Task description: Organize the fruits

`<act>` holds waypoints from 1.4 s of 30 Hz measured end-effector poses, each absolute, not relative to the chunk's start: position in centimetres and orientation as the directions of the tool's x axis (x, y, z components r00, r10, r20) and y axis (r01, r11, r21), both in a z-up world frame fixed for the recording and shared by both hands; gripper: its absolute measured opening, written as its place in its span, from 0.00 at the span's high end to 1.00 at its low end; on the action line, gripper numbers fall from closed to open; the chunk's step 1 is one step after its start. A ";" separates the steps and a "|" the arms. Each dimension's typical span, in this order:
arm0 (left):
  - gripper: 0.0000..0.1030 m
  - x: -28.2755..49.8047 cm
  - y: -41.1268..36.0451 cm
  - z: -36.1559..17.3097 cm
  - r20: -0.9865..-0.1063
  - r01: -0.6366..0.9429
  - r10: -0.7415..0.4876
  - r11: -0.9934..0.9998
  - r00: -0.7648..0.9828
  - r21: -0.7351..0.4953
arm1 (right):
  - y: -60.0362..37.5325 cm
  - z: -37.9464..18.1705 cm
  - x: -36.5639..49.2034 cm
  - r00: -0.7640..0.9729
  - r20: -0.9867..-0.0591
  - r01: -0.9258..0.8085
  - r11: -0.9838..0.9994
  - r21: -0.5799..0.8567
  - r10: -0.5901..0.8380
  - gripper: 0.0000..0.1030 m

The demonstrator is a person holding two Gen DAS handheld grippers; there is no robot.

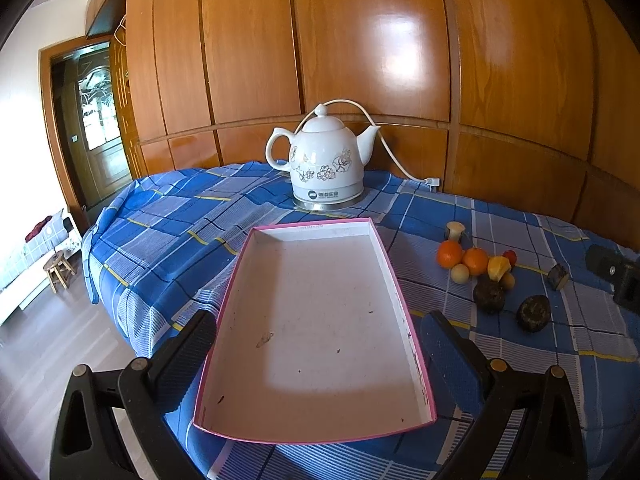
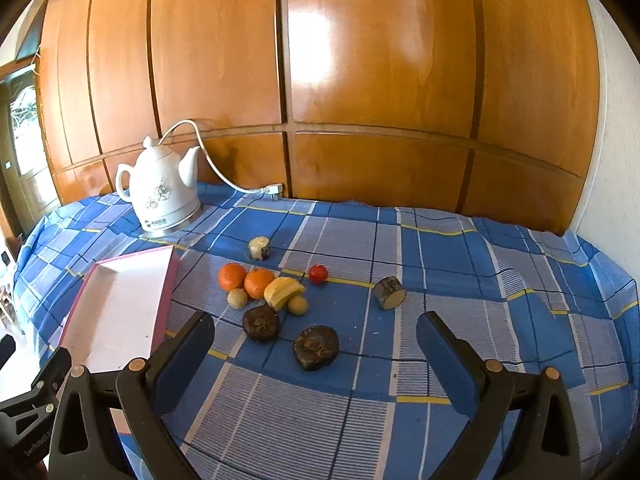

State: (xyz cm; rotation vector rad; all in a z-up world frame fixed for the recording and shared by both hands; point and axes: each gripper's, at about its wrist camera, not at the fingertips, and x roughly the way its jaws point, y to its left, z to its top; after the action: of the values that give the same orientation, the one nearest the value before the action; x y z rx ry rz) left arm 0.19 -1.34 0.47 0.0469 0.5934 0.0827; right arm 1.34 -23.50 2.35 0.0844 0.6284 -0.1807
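A shallow pink-rimmed tray lies bare on the blue checked cloth. My left gripper is open, its fingers astride the tray's near half without touching it. Right of the tray sits a cluster: two oranges, a yellow banana piece, two small pale round fruits, a red tomato, and two dark brown lumps. My right gripper is open and holds nothing, hovering over the nearer dark lump.
A white flowered kettle with its cord stands at the back by the wooden wall panels. Two cut wood-like stubs lie near the fruit. The table's left edge drops to the floor, where a stool stands.
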 end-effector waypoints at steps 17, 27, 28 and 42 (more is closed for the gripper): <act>0.00 1.5 -2.5 -0.4 -0.629 0.065 -0.037 0.998 0.776 0.021 | -30.2 3.5 4.8 0.746 -0.665 0.112 0.991 0.071 -0.036 0.01; 0.04 4.9 -7.3 -1.9 -0.763 0.301 -0.247 0.951 0.597 -0.072 | -40.4 -0.7 7.2 0.659 -0.746 0.268 0.956 0.119 -0.092 0.05; 0.06 5.3 -8.4 -2.0 -0.770 0.331 -0.272 0.940 0.577 -0.084 | -41.2 -1.0 7.2 0.651 -0.754 0.290 0.947 0.140 -0.088 0.06; 0.30 9.4 -20.7 -4.7 -0.816 0.543 -0.343 0.839 0.465 -0.044 | -42.3 -1.4 7.6 0.627 -0.779 0.320 0.918 0.236 -0.018 0.08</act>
State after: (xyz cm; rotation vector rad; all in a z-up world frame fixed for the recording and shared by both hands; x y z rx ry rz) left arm 9.45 -20.68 -4.71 0.2353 0.9412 -0.5501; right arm 7.58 -42.31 -1.39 0.3726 0.8764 -0.1991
